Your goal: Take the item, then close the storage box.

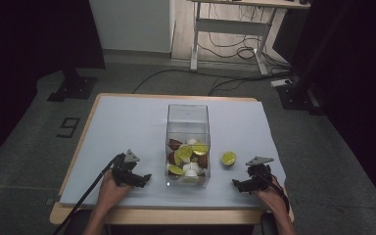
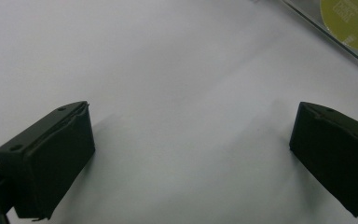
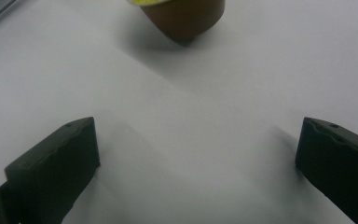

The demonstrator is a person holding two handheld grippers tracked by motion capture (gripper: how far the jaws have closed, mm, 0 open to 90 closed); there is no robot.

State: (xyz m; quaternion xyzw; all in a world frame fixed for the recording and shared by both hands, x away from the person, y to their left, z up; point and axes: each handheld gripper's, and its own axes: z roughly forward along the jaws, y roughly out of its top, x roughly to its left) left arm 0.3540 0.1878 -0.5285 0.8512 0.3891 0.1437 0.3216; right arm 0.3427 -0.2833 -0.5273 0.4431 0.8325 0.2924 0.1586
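A clear plastic box point(image 1: 188, 115) stands mid-table, holding several small cups with yellow-green lids and brown or white bodies. One loose cup point(image 1: 228, 158) with a yellow-green lid sits on the mat right of the box; in the right gripper view it shows as a brown cup point(image 3: 184, 16) just ahead. My left gripper point(image 1: 146, 178) rests on the mat left of the box, open, nothing between its jaws point(image 2: 191, 154). My right gripper point(image 1: 236, 184) lies near the front right, open and empty point(image 3: 196, 163). A corner of the box with a lid point(image 2: 349, 21) appears in the left gripper view.
The table point(image 1: 78, 147) is covered by a pale blue-white mat point(image 1: 127, 127). Beyond it lie a grey floor, cables point(image 1: 225, 49) and a desk frame point(image 1: 235, 29). A dark stand base point(image 1: 73, 88) sits at far left.
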